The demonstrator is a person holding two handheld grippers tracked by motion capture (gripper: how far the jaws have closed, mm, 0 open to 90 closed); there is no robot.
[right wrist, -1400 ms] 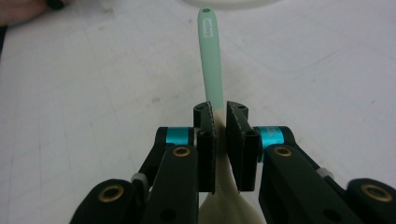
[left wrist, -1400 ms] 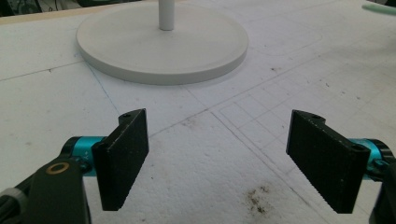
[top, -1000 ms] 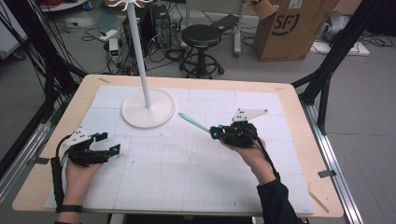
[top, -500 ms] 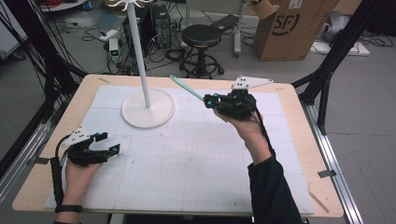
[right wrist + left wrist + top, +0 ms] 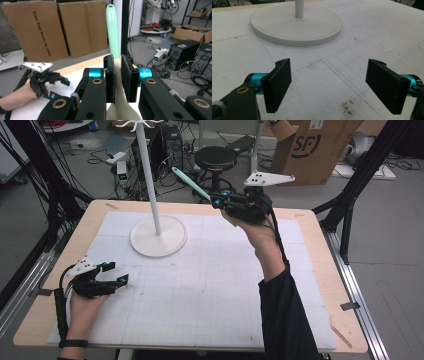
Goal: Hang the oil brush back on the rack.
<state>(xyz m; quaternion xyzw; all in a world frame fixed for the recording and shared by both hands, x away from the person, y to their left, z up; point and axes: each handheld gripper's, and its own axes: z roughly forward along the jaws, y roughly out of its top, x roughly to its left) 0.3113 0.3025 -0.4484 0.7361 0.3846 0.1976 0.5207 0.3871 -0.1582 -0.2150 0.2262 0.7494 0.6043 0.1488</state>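
My right gripper is raised high above the table's far side, shut on a long utensil with a pale green handle. The handle points up and left toward the white stand's pole. In the right gripper view the jaws pinch the utensil where the green handle meets a cream lower part. The stand's round base rests on the white mat; hooks crown the pole. My left gripper lies low at the near left, open, nothing between its jaws.
A white gridded mat covers the wooden table. Beyond the far edge are a black stool, a cardboard box and cables on the floor. The stand's base lies ahead of the left gripper.
My right gripper has risen and moved toward the far edge with the utensil, whose handle now points up near the stand's pole. The left gripper has stayed put.
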